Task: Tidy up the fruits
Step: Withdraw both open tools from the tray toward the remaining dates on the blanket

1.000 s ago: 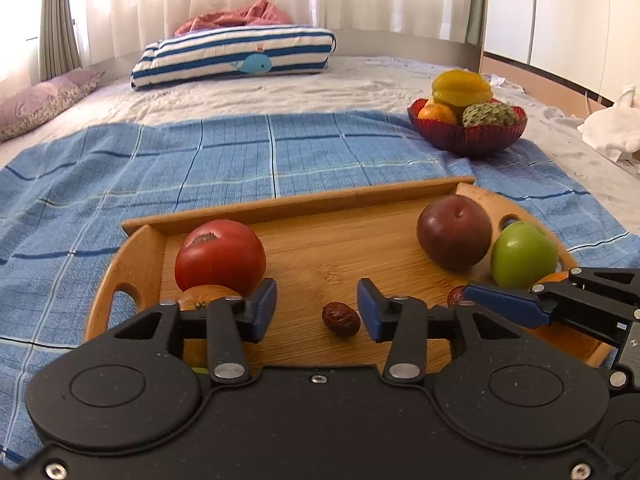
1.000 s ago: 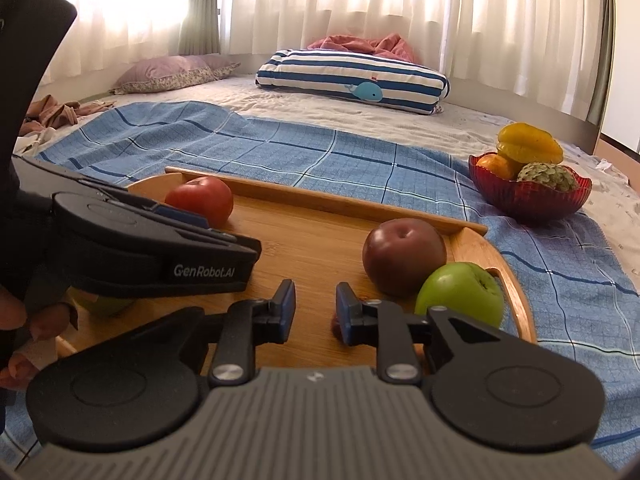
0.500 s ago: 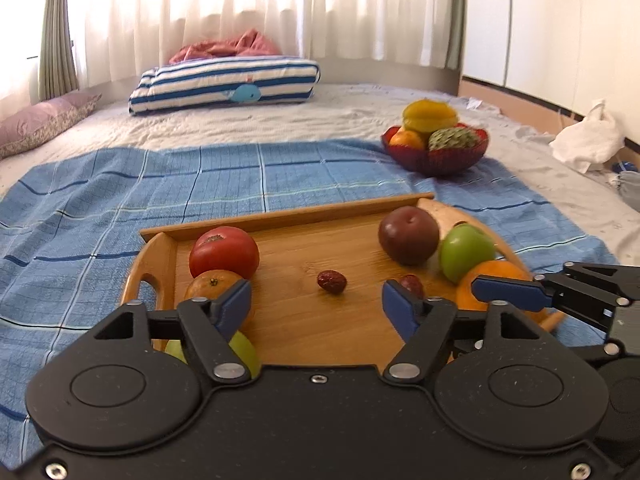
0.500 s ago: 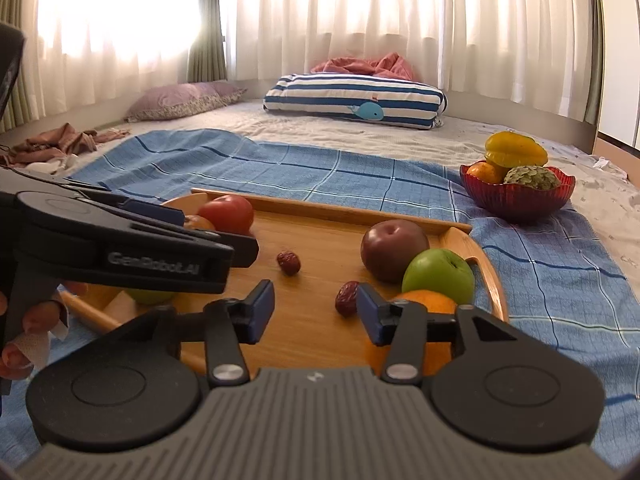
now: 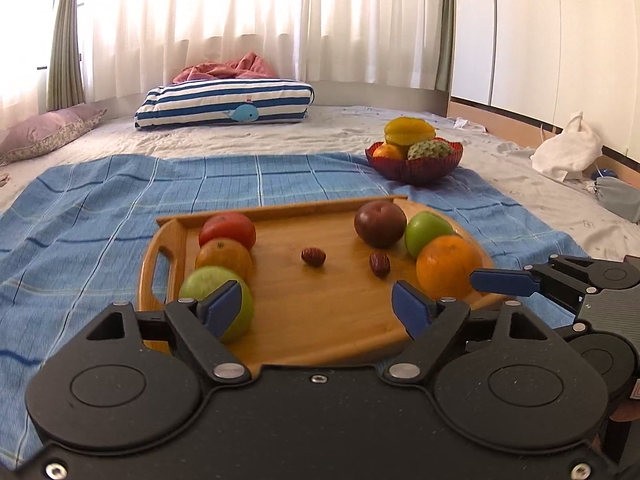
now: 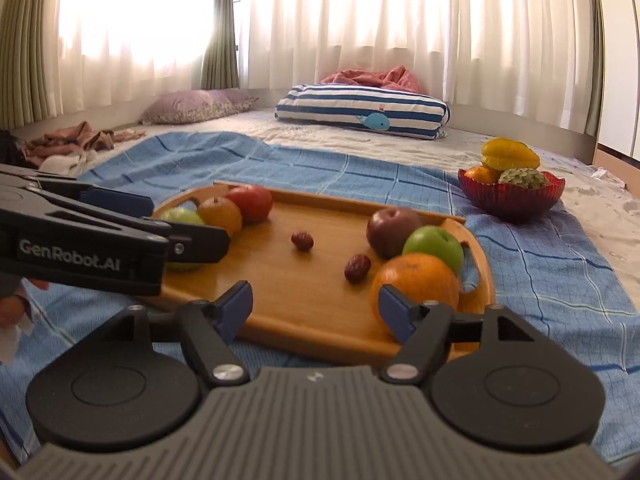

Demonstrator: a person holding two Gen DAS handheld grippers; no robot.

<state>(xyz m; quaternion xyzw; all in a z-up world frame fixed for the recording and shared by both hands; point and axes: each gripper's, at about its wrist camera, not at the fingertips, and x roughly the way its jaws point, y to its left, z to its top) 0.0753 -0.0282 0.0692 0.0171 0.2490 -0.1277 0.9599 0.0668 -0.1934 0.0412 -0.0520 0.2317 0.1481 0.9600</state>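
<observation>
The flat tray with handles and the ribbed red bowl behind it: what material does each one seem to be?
The flat tray with handles looks like bamboo or light wood, smoothly finished: warm grain lines and a soft sheen. The ribbed red bowl seems glass or clear plastic: light passes through its fluted wall. Which one, I cannot tell.

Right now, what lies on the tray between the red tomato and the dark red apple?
Mostly bare wood of the tray; between tomato and dark apple, slightly nearer, lies one small date, seen in both wrist views.

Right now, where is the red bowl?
In both wrist views the red bowl sits far right on the blue blanket, beyond the wooden tray.
</observation>
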